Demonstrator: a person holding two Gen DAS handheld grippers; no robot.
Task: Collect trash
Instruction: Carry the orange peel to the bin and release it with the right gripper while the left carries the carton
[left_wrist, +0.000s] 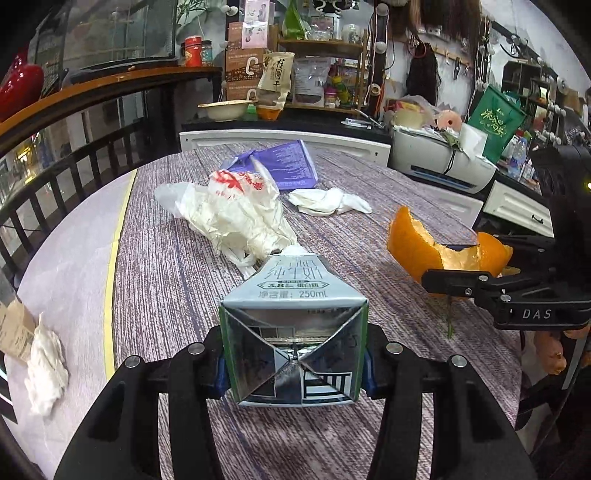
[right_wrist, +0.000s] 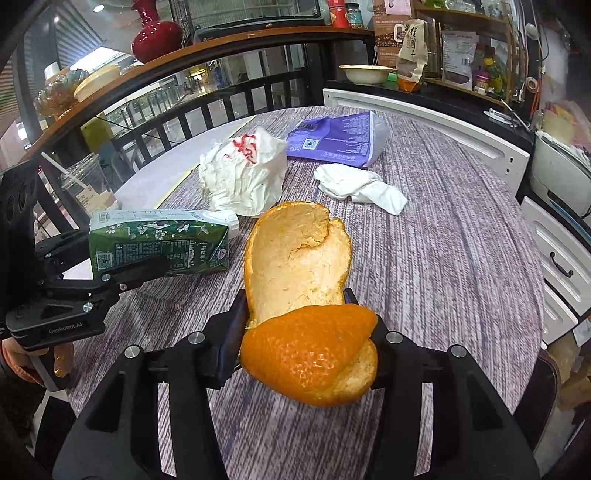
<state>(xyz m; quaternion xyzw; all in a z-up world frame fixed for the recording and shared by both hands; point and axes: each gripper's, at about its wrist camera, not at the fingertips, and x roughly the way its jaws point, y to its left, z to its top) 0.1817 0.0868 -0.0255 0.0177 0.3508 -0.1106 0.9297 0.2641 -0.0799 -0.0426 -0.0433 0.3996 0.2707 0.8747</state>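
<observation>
Trash is spread over a round table (left_wrist: 177, 295) covered in a purple-grey woven cloth: a purple packet (left_wrist: 284, 168), a crumpled white plastic bag (left_wrist: 236, 214) and a wadded tissue (left_wrist: 328, 201) are seen lying at its far side. A milk carton (left_wrist: 293, 332) (lying on its side, cap pointing away) is pinched between the fingers of the left gripper (left_wrist: 295, 369). An orange peel (right_wrist: 303, 295) is clamped by the right gripper (right_wrist: 306, 354), above the cloth

Bright, even indoor light, sharp focus, strong fisheye bending and dark corners.
</observation>
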